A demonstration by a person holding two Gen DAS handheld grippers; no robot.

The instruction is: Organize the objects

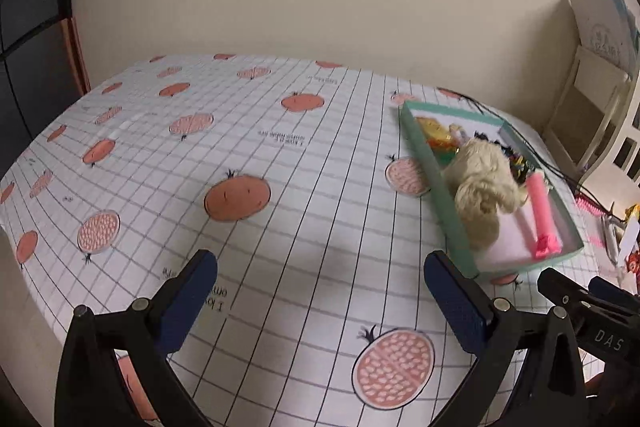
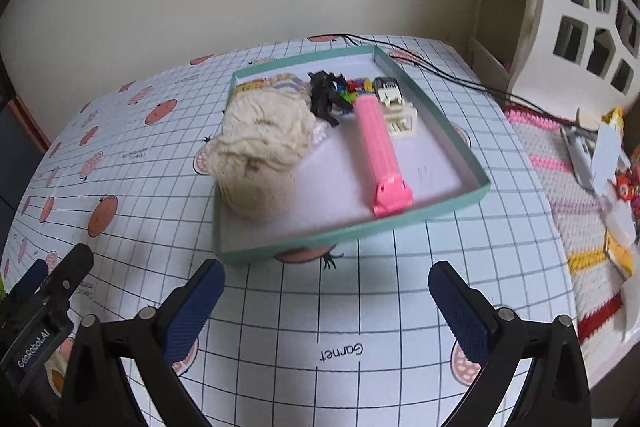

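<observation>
Both tools (image 1: 320, 303) (image 2: 326, 311) gape empty; pink dispenser (image 2: 378, 151) lies lengthwise in tray (image 2: 344, 233).

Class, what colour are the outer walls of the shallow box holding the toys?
Teal green box, clearest in the right wrist view.

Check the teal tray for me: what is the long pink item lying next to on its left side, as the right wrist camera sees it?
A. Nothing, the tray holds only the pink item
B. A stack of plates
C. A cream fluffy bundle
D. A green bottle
C: in the right wrist view the cream fluffy bundle sits left of the long pink item inside the teal tray, with small toys behind them.
</observation>
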